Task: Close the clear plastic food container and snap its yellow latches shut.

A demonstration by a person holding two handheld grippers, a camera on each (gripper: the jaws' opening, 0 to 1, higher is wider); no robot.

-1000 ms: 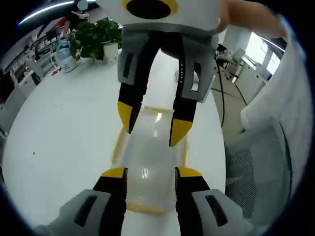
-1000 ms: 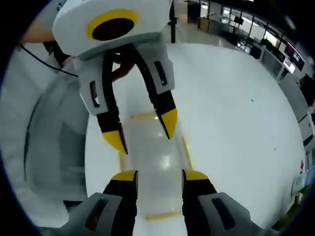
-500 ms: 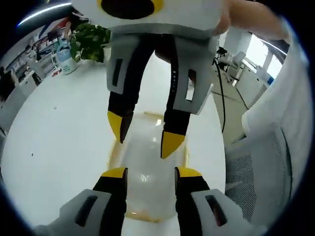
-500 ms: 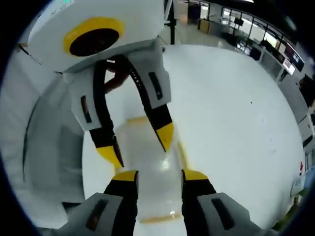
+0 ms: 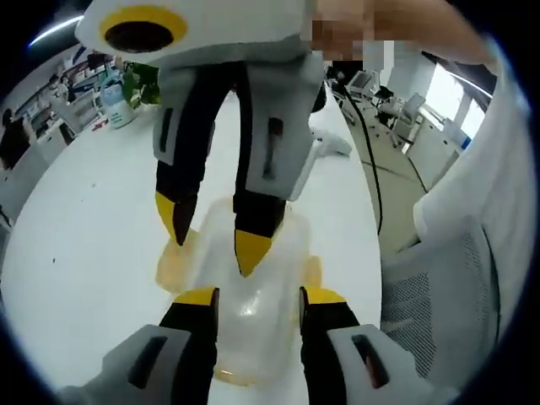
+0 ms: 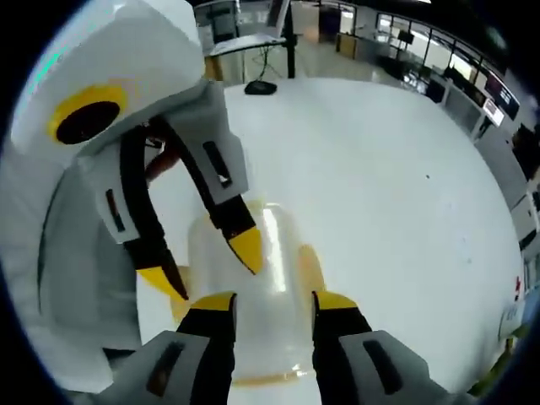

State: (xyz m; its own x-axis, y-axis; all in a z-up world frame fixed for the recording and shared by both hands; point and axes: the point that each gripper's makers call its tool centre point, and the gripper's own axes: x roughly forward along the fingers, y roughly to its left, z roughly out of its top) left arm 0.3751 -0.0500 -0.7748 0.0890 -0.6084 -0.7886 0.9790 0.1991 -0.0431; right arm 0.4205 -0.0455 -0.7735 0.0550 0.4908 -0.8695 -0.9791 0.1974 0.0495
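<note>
The clear plastic food container (image 5: 253,295) sits low centre in my left gripper view, between my left gripper (image 5: 251,295) and my right gripper (image 5: 213,234), which reaches down from the top. Both sets of jaws stand open, holding nothing. It looks light, thin-walled and slick, likely to skate on the glossy white table (image 5: 84,219), so I would press on the lid's rim and push at the yellow latches (image 6: 310,268) rather than squeeze the walls. Upper left, a potted plant (image 5: 139,80); at right, a mesh chair (image 5: 430,287).
</note>
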